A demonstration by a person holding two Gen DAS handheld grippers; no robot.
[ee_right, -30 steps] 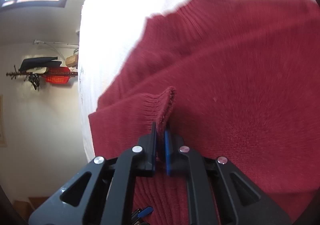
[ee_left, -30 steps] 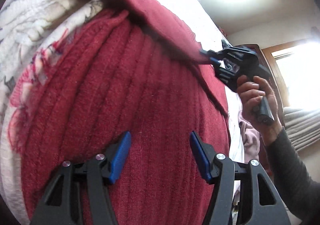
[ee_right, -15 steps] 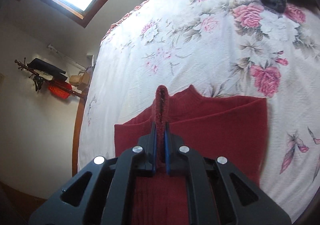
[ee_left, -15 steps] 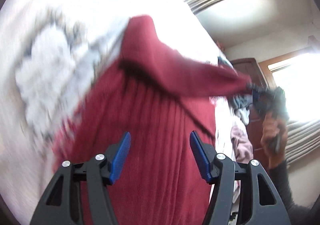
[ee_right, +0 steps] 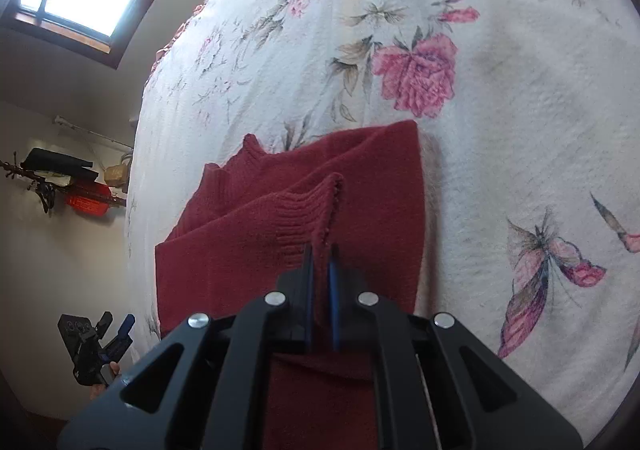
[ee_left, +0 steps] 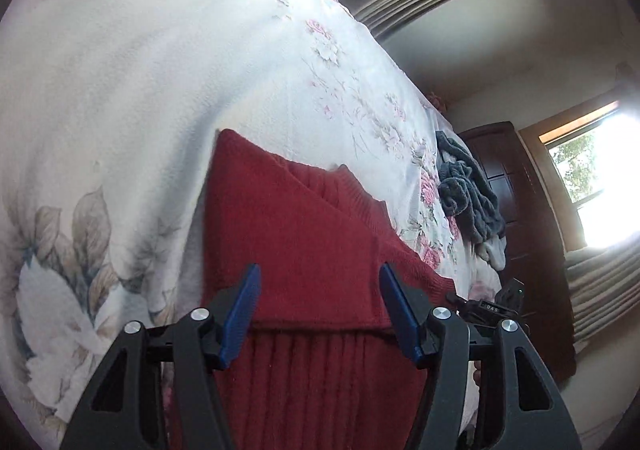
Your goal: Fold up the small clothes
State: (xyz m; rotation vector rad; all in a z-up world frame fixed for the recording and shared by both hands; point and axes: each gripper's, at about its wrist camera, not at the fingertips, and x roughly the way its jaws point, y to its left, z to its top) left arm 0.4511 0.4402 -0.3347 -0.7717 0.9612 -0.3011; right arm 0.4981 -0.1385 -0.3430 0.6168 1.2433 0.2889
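Observation:
A dark red knit sweater [ee_left: 304, 250] lies on the floral bedspread [ee_left: 120, 89], with one sleeve folded across its body. My left gripper [ee_left: 320, 302] hovers open over the sweater's near part, with nothing between its blue pads. In the right wrist view my right gripper [ee_right: 320, 262] is shut on the ribbed sleeve cuff [ee_right: 308, 209], which rests over the sweater [ee_right: 224, 262]. The right gripper [ee_left: 456, 297] also shows at the sweater's right edge in the left wrist view. The left gripper [ee_right: 122, 334] appears at lower left, off the side of the bed.
A heap of dark grey clothes [ee_left: 468, 189] lies on the bed beyond the sweater to the right. A dark wooden door [ee_left: 516, 185] and a window stand behind it. The bedspread [ee_right: 500, 129] stretches wide around the sweater; a wall rack [ee_right: 60, 181] hangs left.
The right gripper carried the sleeve across the sweater and lowered it onto the body. The left gripper pulled back from close over the knit and stayed open.

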